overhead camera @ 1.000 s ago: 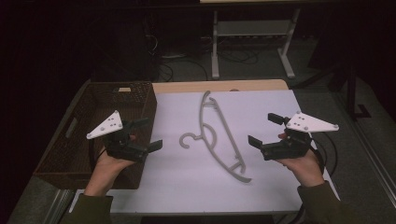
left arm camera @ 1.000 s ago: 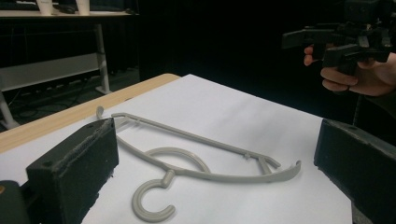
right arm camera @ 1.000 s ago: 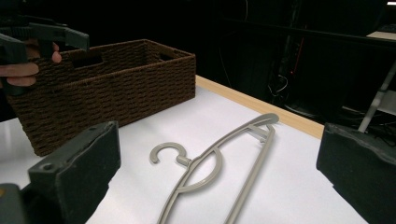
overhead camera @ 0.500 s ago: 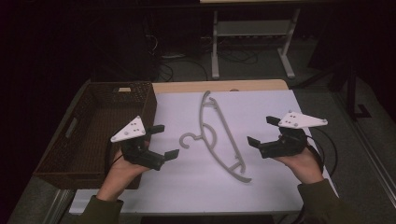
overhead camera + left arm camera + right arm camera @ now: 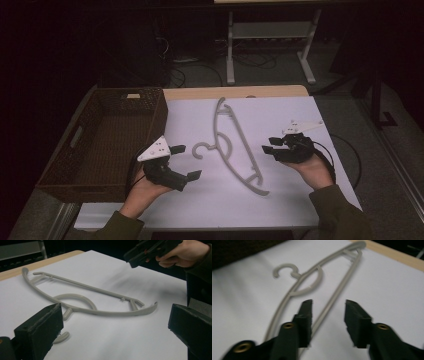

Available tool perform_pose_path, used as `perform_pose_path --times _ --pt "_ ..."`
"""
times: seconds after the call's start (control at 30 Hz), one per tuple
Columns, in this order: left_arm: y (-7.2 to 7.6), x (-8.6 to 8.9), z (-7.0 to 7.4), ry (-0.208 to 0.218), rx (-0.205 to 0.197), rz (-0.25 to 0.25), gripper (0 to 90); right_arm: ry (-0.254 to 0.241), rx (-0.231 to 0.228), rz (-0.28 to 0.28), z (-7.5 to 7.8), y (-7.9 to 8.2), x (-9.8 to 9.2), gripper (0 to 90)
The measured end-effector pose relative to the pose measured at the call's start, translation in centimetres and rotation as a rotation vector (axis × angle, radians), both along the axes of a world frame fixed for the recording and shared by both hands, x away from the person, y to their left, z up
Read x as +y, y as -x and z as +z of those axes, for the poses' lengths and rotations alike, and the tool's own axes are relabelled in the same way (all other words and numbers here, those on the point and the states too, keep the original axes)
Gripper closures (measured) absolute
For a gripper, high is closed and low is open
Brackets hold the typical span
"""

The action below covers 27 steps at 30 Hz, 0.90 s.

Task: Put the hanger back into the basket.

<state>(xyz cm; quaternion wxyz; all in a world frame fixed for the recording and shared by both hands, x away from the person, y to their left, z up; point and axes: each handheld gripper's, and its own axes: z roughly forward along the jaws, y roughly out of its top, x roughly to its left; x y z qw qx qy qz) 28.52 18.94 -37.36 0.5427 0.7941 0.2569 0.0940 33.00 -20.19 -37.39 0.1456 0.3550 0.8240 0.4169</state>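
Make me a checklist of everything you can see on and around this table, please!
Surface: white sheet over a wooden-edged table, bare around the hanger.
Job's things: grey plastic hanger lying flat mid-table, hook toward the left gripper.
Clutter: brown wicker basket at the table's left, looks empty.
Grippers: left gripper open, beside the hook; right gripper open, beside the hanger's bar; neither touches it.
Cables: black cable trailing right of the right hand.
Surroundings: dark room, white stand and floor cables behind.

Matt grey plastic hanger (image 5: 235, 145) on smooth white sheet (image 5: 280, 200); basket (image 5: 100, 145) of woven wicker.
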Motion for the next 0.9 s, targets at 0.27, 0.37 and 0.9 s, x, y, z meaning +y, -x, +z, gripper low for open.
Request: perform_pose_path --times 0.27,0.37,0.9 --pt "0.1 0.5 -1.3 0.022 -0.007 0.036 0.0 0.085 0.102 0.001 -3.6 -2.8 1.6 89.1" --pt "0.2 0.5 -1.5 0.016 -0.001 0.03 0.0 0.113 0.135 0.015 -4.7 -3.3 2.2 89.5" --pt "0.4 0.5 -1.8 0.008 0.007 0.023 0.0 0.123 0.202 0.103 -6.6 -3.6 4.5 89.7"
